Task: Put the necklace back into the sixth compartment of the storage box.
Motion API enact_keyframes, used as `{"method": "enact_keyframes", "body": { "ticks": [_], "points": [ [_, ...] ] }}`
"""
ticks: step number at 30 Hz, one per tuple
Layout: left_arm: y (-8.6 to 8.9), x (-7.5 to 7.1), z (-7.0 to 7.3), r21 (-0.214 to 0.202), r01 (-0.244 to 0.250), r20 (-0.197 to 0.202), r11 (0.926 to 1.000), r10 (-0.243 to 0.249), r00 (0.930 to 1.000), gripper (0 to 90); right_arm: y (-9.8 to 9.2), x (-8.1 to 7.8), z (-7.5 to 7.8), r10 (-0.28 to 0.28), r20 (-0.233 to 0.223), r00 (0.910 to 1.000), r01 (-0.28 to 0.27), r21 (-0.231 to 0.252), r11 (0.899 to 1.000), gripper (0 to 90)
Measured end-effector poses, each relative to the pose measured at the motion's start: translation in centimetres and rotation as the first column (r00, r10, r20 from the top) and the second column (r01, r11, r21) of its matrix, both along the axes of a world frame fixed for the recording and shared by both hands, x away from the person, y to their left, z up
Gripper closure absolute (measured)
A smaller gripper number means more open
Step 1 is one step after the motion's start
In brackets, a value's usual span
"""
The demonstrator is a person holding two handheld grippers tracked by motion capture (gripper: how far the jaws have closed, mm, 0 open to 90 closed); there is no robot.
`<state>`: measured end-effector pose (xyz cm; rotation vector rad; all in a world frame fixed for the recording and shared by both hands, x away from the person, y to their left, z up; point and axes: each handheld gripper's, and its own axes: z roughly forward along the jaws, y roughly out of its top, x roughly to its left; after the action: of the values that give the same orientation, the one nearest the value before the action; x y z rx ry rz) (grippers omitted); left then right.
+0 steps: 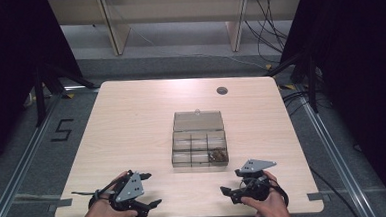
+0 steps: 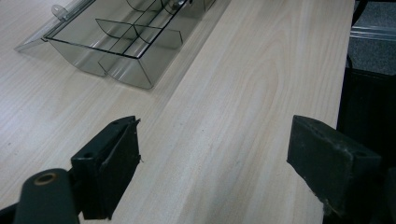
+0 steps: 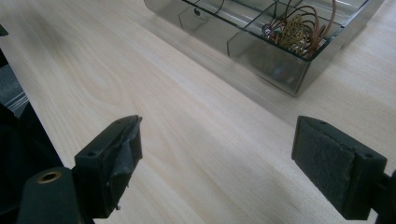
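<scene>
A clear smoky plastic compartment box (image 1: pixel 199 147) lies in the middle of the table with its lid (image 1: pixel 197 121) folded back flat. Its near right compartment holds a tangle of brown wire and jewellery (image 1: pixel 217 156), seen closer in the right gripper view (image 3: pixel 294 29). The box (image 2: pixel 122 35) also appears at the top left of the left gripper view. My left gripper (image 1: pixel 153 204) rests near the front left edge, open, with nothing between its jaws (image 2: pixel 212 163). My right gripper (image 1: pixel 227 194) rests near the front right edge, open and empty (image 3: pixel 215 163). Both are held by hands.
The light wood table (image 1: pixel 132 126) has a round cable grommet (image 1: pixel 222 90) at the back right. Dark floor, metal rails and cables surround the table; shelving legs stand behind it.
</scene>
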<state>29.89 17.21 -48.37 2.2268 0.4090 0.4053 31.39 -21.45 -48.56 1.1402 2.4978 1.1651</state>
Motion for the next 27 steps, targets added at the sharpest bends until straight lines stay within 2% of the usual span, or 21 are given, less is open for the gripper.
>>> {"method": "enact_keyframes", "body": {
  "ticks": [3,8,9,12,16,18,20,21,22,23,26,27],
  "points": [
    [0.0,0.0,0.0,0.000,0.000,0.001,1.0000,0.000,1.0000,16.4,0.1,-0.3,0.0,-0.001,-0.012,0.9999,0.002,0.008,1.000,16.6],
    [0.0,0.0,0.0,-0.001,0.000,0.001,1.0000,0.000,1.0000,16.4,0.0,-0.5,-0.2,0.004,-0.007,1.0000,-0.004,0.019,1.000,16.6],
    [0.0,0.0,0.0,0.000,0.001,0.001,1.0000,-0.001,1.0000,16.4,0.1,-0.8,-0.1,-0.016,-0.030,0.9994,0.017,0.026,1.000,16.6],
    [0.0,0.0,0.0,0.001,0.001,0.001,1.0000,-0.001,1.0000,16.4,-0.2,-0.7,-0.2,0.000,0.004,1.0000,0.000,0.007,1.000,16.6],
    [0.0,0.0,0.0,0.001,0.001,0.001,1.0000,-0.001,1.0000,16.4,-0.2,-0.8,-0.3,-0.003,0.005,1.0000,0.003,0.013,1.000,16.7],
    [0.0,0.0,0.0,0.000,0.000,0.001,1.0000,0.000,1.0000,16.4,-0.3,-0.7,-0.4,0.036,-0.007,0.9993,-0.035,0.029,0.999,16.7],
    [0.0,0.0,0.1,-0.002,0.000,0.002,1.0000,0.000,1.0000,16.4,-0.2,-0.9,-0.3,0.010,-0.015,0.9998,-0.010,0.030,1.000,16.7],
    [0.0,-0.1,0.0,-0.011,0.000,-0.001,0.9999,0.000,1.0000,16.4,-0.3,-1.0,-0.3,-0.002,-0.004,1.0000,0.002,0.016,1.000,16.8],
    [-0.1,-0.1,0.0,-0.023,-0.005,-0.003,0.9997,0.005,1.0000,16.4,-0.1,-1.3,-0.2,-0.021,-0.038,0.9991,0.022,0.025,0.999,16.8],
    [-0.1,-0.1,0.0,-0.031,-0.009,-0.006,0.9995,0.008,0.9999,16.4,-0.3,-1.1,-0.3,-0.004,-0.003,1.0000,0.004,0.015,1.000,16.8],
    [0.0,0.0,0.0,-0.001,0.000,0.003,1.0000,0.000,1.0000,16.4,-0.3,-1.3,-0.4,-0.004,-0.002,1.0000,0.004,0.012,1.000,17.0],
    [-0.1,-0.1,-0.1,-0.025,-0.008,-0.005,0.9997,0.008,1.0000,16.4,-0.3,-1.3,-0.4,-0.004,-0.002,1.0000,0.004,0.012,1.000,17.0]
  ]
}}
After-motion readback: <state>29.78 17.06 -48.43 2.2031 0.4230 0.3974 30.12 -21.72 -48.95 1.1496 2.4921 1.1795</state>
